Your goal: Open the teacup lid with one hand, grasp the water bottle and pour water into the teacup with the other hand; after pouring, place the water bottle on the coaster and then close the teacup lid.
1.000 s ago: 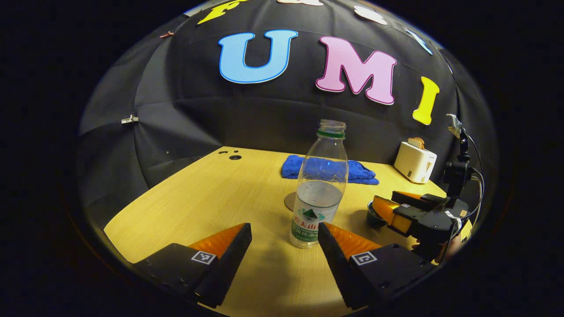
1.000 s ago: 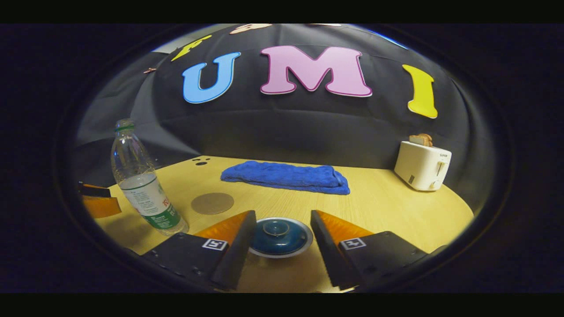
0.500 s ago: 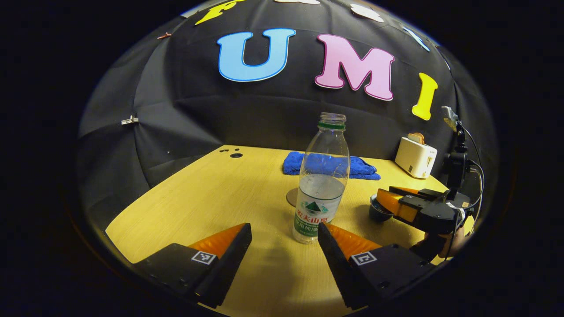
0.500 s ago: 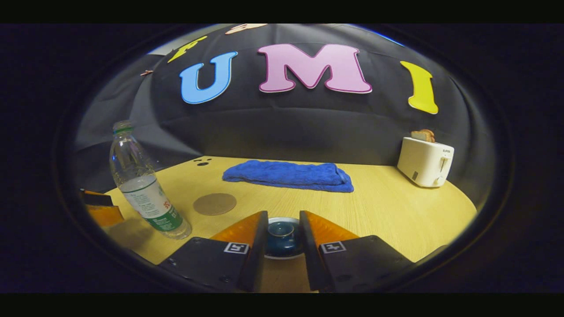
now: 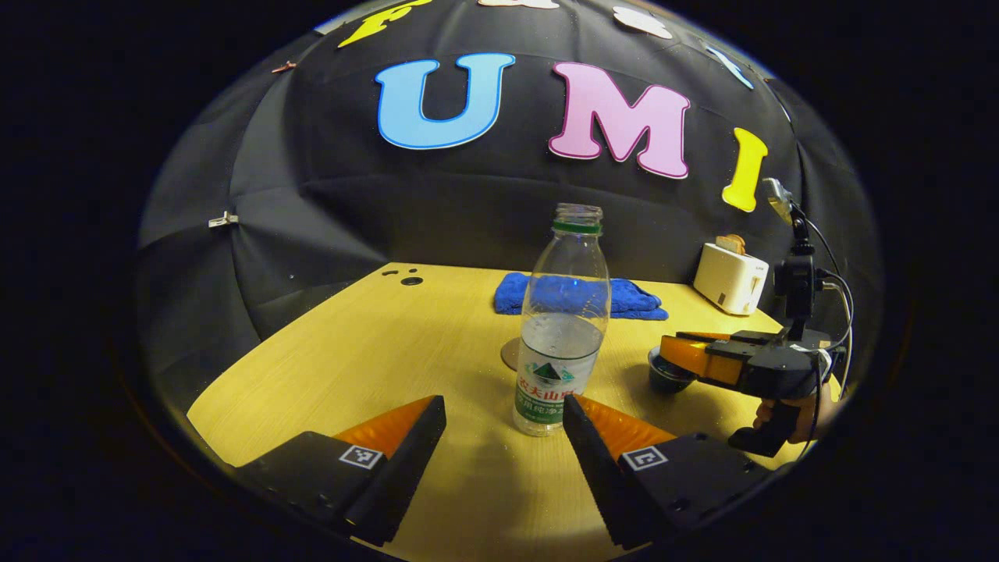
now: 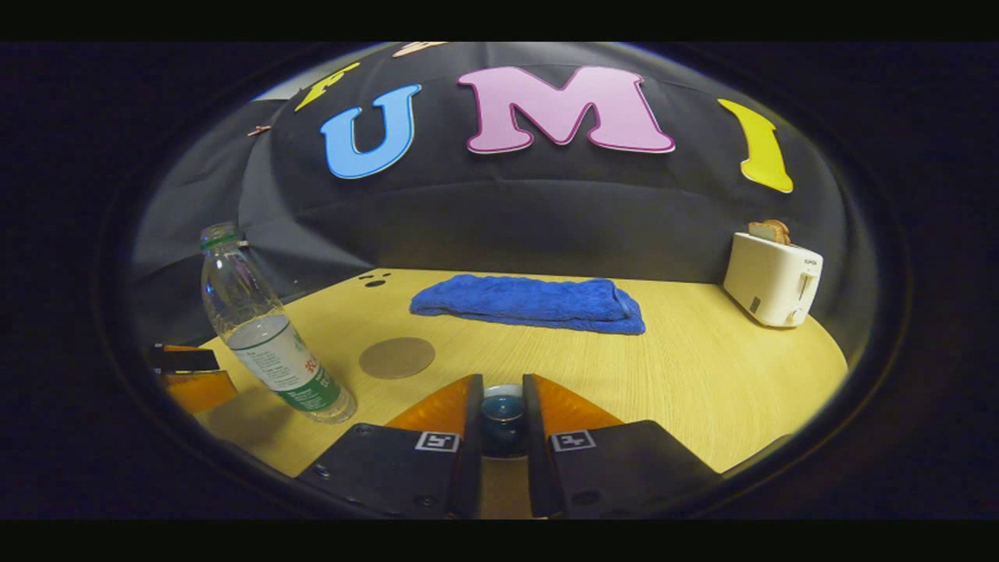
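**Lid knob pinched, bottle not yet held**

The right hand-held gripper was clamped on the lid knob, the teacup beneath it. The left hand-held gripper stood apart, the bottle just ahead between its fingers, the coaster beyond.

The small knob could slip if lifted askew. The uncapped bottle could tip if a finger nudged it. Most of the lid lay hidden between the fingers.

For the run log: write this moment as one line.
right gripper: shut on lid knob | left gripper: open, facing water bottle | coaster: bare
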Demonstrator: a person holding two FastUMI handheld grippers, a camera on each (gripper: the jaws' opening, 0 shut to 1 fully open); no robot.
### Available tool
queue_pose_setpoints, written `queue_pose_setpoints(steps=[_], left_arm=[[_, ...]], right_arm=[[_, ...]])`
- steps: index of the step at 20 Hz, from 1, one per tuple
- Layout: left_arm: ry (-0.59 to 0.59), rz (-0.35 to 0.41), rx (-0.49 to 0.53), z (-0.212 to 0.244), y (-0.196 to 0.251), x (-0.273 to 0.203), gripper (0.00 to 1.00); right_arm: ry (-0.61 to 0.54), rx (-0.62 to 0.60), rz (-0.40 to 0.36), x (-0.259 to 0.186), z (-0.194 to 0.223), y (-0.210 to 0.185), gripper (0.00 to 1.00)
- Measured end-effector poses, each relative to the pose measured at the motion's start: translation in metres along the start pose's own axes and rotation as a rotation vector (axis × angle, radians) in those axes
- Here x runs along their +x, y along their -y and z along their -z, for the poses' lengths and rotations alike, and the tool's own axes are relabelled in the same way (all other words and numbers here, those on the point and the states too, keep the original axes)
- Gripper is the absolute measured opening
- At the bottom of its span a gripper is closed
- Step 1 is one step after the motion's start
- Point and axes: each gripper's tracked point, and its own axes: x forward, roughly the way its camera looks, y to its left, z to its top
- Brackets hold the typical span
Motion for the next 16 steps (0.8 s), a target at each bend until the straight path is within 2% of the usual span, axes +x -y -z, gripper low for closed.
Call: queue_pose_setpoints(steps=[4, 10, 16], left_arm=[[0.012, 0.051, -0.006, 0.000, 0.013, 0.008, 0.95], [0.031, 0.082, -0.028, -0.002, 0.028, 0.038, 0.95], [0.069, 0.102, -0.016, -0.013, 0.036, 0.072, 0.95]], right_arm=[[0.014, 0.003, 0.000, -0.006, -0.014, 0.004, 0.28], [0.041, 0.029, 0.011, -0.023, -0.036, 0.015, 0.28], [0.025, 0.012, 0.048, -0.046, -0.036, 0.040, 0.28]])
